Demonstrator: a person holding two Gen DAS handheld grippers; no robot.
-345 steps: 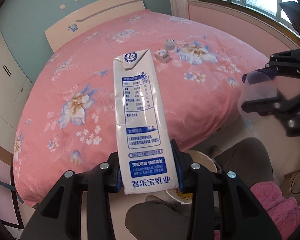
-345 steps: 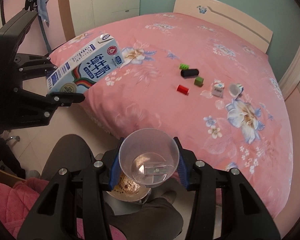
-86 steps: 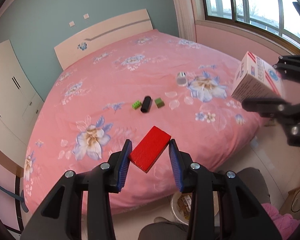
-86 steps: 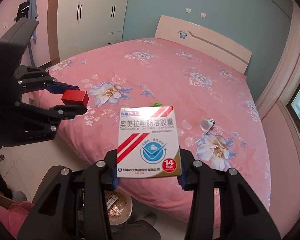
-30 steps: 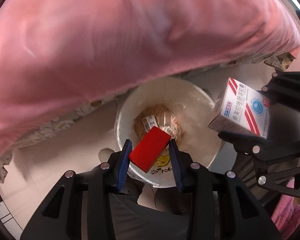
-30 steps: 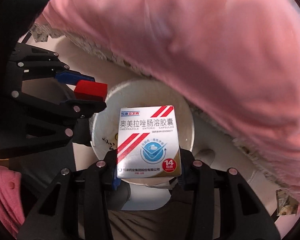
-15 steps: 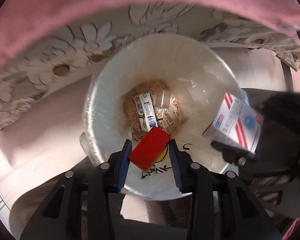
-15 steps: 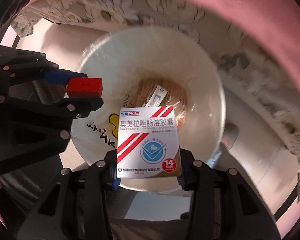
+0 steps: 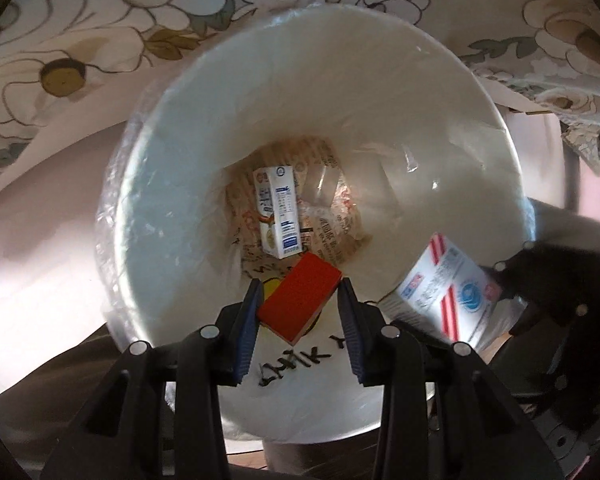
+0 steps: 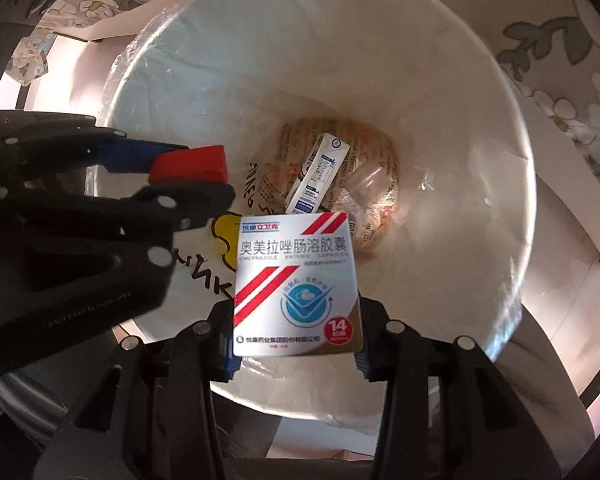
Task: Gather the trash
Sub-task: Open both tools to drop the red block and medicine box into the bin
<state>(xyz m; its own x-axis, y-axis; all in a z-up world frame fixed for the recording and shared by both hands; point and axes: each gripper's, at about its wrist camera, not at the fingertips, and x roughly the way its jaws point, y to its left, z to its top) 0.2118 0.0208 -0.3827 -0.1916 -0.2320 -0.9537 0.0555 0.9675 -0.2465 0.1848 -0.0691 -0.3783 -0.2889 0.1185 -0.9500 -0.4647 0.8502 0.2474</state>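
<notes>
While over one bin [image 9: 452, 92]: left gripper [image 9: 299, 312] clamps one red block [image 9: 300, 300]; right gripper [image 10: 296, 344] clamps one medicine box [image 10: 296, 284]

Left gripper [image 9: 300, 300] pointed down into a round white plastic-lined trash bin [image 9: 172, 184]. A flat red rectangular box [image 9: 299, 301] sat clamped between the blue pads [image 9: 249, 320], tilted, one corner past the fingertips. Straight ahead of the jaws, at the bin bottom, a small white milk carton [image 9: 278, 212] lay on brown printed paper [image 9: 332, 236]. To the right of the jaws, the black right gripper [image 9: 540, 280] held a white medicine box with red stripes [image 9: 446, 296], blurred, over the bin's inner wall.
</notes>
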